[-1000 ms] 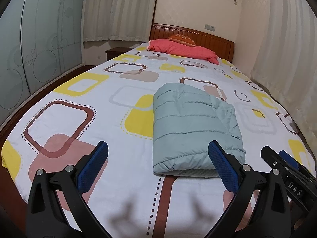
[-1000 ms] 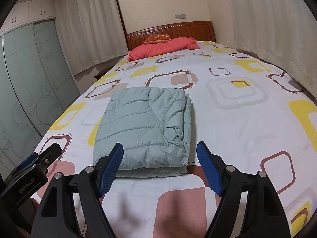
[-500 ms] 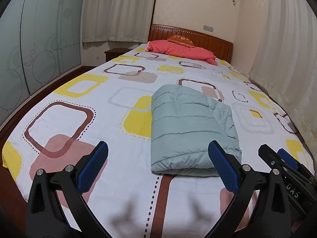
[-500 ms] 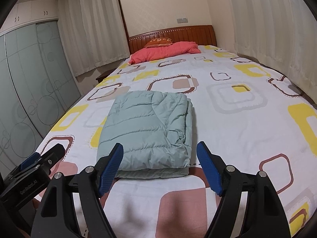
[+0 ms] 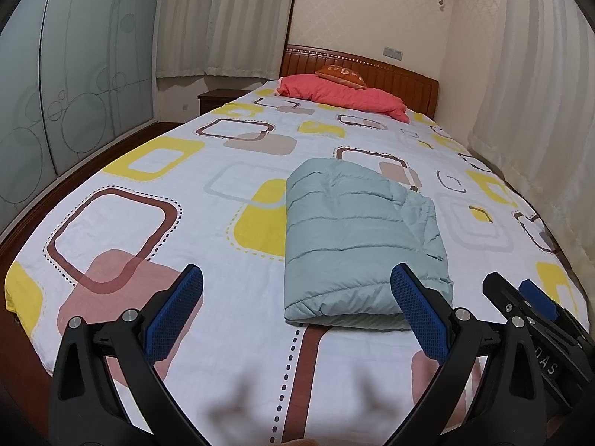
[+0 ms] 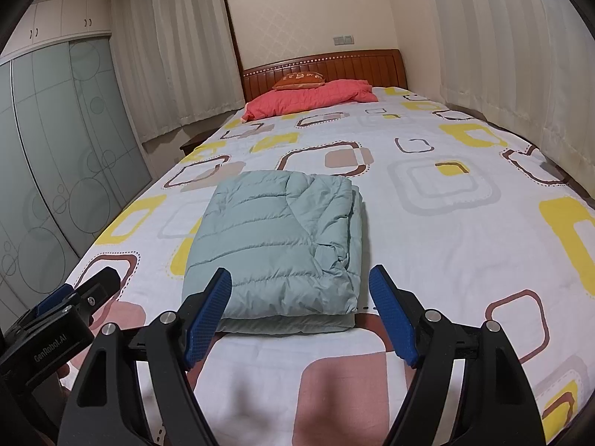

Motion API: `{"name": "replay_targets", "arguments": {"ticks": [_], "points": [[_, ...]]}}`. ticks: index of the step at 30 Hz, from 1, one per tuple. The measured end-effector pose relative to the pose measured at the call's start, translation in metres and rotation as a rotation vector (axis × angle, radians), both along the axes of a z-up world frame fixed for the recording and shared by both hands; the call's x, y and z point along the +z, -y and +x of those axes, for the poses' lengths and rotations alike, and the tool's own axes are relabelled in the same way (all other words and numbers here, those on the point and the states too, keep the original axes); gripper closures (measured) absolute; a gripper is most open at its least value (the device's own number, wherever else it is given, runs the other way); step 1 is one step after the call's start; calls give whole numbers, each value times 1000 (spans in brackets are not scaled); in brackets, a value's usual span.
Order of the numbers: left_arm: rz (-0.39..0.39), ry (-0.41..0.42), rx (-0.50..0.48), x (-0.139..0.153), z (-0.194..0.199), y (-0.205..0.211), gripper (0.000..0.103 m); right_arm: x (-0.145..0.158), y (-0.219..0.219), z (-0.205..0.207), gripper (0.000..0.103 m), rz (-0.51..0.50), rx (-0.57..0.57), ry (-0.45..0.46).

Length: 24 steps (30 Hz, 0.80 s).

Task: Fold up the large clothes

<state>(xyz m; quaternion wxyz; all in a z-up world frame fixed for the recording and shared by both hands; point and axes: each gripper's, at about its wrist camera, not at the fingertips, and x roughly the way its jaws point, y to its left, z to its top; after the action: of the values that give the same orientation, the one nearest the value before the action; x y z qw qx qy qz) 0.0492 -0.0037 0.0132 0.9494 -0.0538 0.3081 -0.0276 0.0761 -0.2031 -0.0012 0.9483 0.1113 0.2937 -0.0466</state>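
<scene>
While we hold both tools low over the foot of the bed, nearest us in the left wrist view is our left gripper (image 5: 296, 304), jaws spread wide w/ nothing between the blue pads (image 5: 174, 312). Same for our right gripper (image 6: 300, 306) in the right wrist view: jaws apart, empty, pads clear of the fabric. Each tool shows at the edge of the other's view.

Just beyond the fingertips lies the pale green puffer jacket (image 6: 277, 249), folded into a thick rectangular bundle, flat on the bedsheet (image 6: 427, 260). It sits approx. mid-width of the bed, toward the foot end, touched by neither gripper. Its loose, rumpled edge faces right; the smoother fold faces left.

Further on, the sheet's yellow, brown & pink squares run up to a red quilt (image 6: 312, 98) w/ an orange cushion (image 6: 299, 80) on it, against the wooden headboard (image 6: 323, 68). Curtains (image 6: 494, 48) hang on the right & a frosted-glass wardrobe (image 6: 48, 171) stands on the left.
</scene>
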Motion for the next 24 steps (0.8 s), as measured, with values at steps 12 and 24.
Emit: {"name": "replay_targets", "arguments": {"ticks": [12,24], "points": [[39,25,-15,3,-6,7,2,0,-1,-1,28,0,1,0],[33,22,-28,3,-7,8,2,0,-1,-1,28,-1,1,0]]}}
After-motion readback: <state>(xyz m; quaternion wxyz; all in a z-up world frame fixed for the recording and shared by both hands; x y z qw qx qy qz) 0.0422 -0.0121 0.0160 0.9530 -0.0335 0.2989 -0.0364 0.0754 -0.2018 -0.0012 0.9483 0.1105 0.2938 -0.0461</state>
